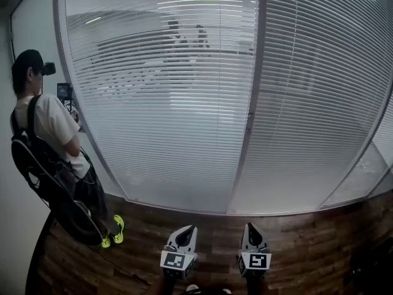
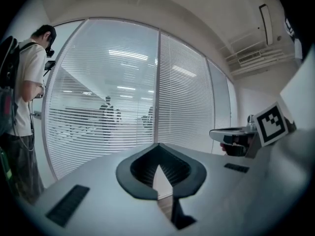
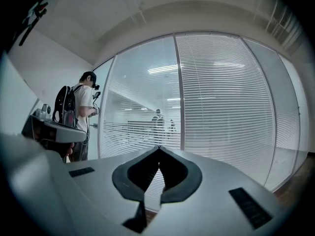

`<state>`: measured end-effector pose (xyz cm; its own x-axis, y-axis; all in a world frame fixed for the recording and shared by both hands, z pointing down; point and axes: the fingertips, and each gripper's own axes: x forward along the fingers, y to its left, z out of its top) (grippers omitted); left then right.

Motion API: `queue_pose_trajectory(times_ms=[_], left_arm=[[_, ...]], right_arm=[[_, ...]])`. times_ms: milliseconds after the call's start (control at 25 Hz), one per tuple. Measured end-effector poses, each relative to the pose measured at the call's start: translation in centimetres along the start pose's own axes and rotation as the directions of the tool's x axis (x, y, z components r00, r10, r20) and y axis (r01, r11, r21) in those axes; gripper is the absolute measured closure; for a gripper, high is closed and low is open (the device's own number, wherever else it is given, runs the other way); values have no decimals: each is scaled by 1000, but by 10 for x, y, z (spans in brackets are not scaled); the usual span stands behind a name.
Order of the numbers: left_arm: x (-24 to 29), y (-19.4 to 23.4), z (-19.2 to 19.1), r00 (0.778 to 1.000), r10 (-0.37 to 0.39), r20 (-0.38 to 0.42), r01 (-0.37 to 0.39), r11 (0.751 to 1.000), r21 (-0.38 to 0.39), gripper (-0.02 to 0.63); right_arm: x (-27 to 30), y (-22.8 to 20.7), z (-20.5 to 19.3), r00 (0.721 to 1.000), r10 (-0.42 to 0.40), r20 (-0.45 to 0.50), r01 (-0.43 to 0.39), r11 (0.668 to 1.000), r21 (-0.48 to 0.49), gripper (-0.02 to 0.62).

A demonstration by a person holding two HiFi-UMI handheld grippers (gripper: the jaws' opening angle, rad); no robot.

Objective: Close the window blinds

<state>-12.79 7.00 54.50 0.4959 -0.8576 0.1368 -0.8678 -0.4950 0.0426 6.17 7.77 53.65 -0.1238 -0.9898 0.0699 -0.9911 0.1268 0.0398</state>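
Observation:
White slatted blinds cover a glass wall straight ahead. The slats of the left panel (image 1: 166, 103) (image 2: 103, 117) (image 3: 140, 112) stand partly open, and a room with figures shows through them. The right panel (image 1: 313, 103) (image 3: 224, 97) looks much more opaque. A pale upright frame post (image 1: 249, 121) divides the two panels. My left gripper (image 1: 187, 231) (image 2: 158, 145) and right gripper (image 1: 250, 228) (image 3: 158, 149) are held low, side by side, well short of the blinds. Both are shut with nothing between the jaws, and both point at the window.
A person (image 1: 52, 146) (image 2: 22, 107) (image 3: 81, 112) with a backpack and head-mounted camera stands at the left end of the blinds, facing them. Dark wooden flooring (image 1: 307, 244) runs between me and the window sill. A plain white wall (image 1: 12, 226) closes the left side.

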Motion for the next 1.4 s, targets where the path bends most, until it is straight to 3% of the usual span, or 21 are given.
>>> queue_pose_trajectory(times_ms=[640, 1000, 1240, 1400], left_arm=[[-7, 37, 30, 998, -57, 33, 56, 998, 37, 606], [28, 36, 38, 997, -63, 45, 61, 997, 53, 606], [55, 46, 52, 998, -7, 57, 4, 999, 51, 606], [82, 46, 51, 998, -6, 59, 3, 999, 49, 606]], right_arm=[[5, 21, 25, 998, -68, 2, 68, 997, -39, 593], [33, 13, 40, 999, -47, 24, 49, 997, -60, 592], [61, 5, 51, 999, -37, 27, 38, 999, -37, 594], [86, -11, 52, 993, -35, 113, 45, 995, -85, 594]])
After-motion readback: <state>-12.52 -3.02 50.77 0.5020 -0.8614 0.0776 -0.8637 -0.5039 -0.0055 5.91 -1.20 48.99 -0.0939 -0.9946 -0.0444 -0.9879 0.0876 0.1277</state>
